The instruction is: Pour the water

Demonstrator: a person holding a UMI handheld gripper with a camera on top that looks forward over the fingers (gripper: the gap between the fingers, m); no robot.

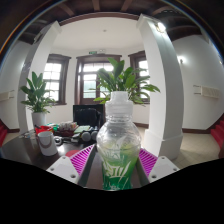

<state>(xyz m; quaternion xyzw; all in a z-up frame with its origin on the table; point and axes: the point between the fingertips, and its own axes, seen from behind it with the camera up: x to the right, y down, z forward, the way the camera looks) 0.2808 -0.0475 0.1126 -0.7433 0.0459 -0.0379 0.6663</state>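
A clear plastic bottle (119, 145) with a white cap stands upright between the two fingers of the tool (119, 163), and it serves here as the landmark for everything else. Its lower part carries a green label or tint, and the neck and cap rise well above the fingertips. The magenta pads (84, 157) on the inner faces of the fingers sit close against the bottle on both sides, so the tool looks narrowed to the bottle's width and closed on it, with no gap visible at either flank. Whether the bottle's base rests on the worktop (25, 150) or is lifted off it cannot be told, since the base is hidden low between the fingers. To the left of the bottle, and apart from it, a small white cup (47, 141) stands on the dark worktop. Beyond that cup, further left of the bottle, a leafy potted plant (37, 98) stands in a pale pot. Directly behind the bottle, a second green plant (122, 80) spreads its long leaves above the cap. Behind the bottle and slightly to its left sits a dark object (88, 116), too small to identify. Far behind the bottle, wooden-framed windows (93, 78) are set in a white wall.
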